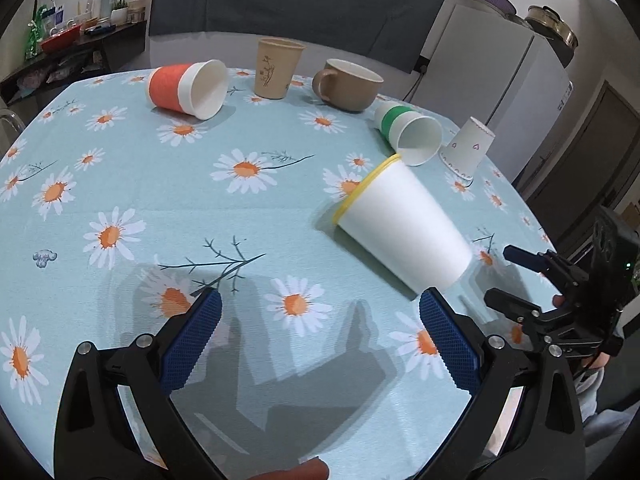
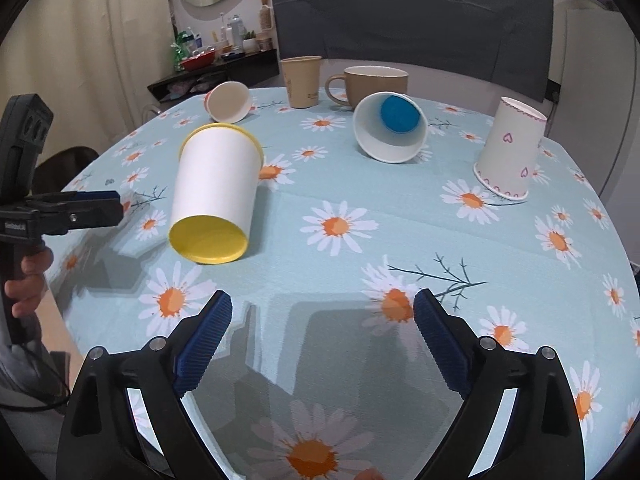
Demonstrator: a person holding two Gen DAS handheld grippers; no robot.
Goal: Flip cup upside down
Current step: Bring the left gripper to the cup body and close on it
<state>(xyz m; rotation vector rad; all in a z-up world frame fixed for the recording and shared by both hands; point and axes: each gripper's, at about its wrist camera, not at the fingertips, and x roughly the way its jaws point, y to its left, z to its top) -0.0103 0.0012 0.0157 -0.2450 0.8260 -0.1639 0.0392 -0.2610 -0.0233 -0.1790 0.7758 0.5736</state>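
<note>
Six cups on the table (image 2: 520,272); nearest is a paper cup (image 2: 214,200) on its side, left of centre; behind it another tipped cup (image 2: 228,102); back row: upright paper cup (image 2: 301,82), mug (image 2: 376,82) to its right; a third tipped cup (image 2: 390,128) before the mug; inverted cup (image 2: 510,148) far right.

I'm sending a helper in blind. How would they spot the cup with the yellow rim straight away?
Start at the round table with the daisy cloth. The yellow-rimmed cup is the large white one lying on its side at the near edge, closest to both tongs. Unlike the other tipped cups, it has no coloured band, only plain white walls with a yellow rim and yellow base.
</note>
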